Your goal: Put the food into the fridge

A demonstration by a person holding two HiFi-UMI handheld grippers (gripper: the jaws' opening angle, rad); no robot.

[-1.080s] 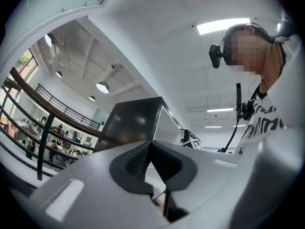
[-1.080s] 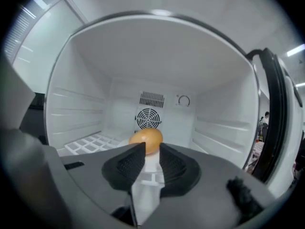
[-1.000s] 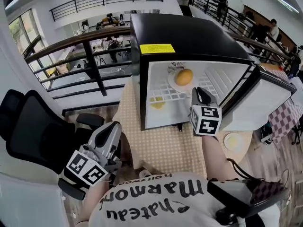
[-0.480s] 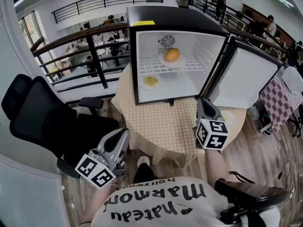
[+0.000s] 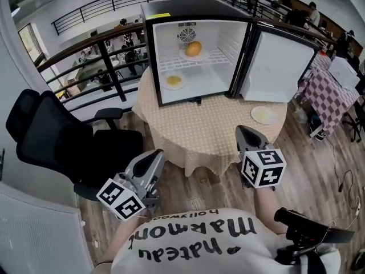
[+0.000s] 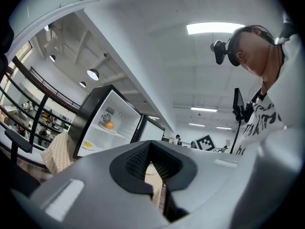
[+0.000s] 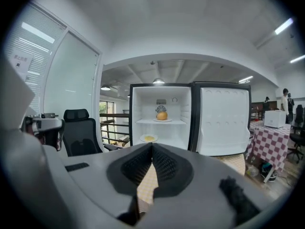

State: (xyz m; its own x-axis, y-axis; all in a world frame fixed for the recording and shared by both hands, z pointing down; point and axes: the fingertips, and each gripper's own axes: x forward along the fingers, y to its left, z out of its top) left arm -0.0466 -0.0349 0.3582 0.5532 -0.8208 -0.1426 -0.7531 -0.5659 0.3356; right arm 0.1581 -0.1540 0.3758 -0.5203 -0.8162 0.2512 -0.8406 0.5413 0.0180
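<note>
The head camera looks steeply down from above, across the round table (image 5: 205, 136) to the open fridge (image 5: 219, 67) at its far side. The camera on the right gripper (image 5: 246, 131) sits low and near, squarely facing the fridge (image 7: 176, 104). The camera on the left gripper (image 5: 155, 156), further left, tilts up toward the ceiling (image 6: 157, 56). All three share the fridge (image 6: 119, 123) interior.

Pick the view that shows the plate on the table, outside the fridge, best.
Head view: the plate lies whole on the table, beside the open fridge door. The left gripper view shows only a pale sliver past its jaws that may be it. The right gripper view shows none of it.
</note>
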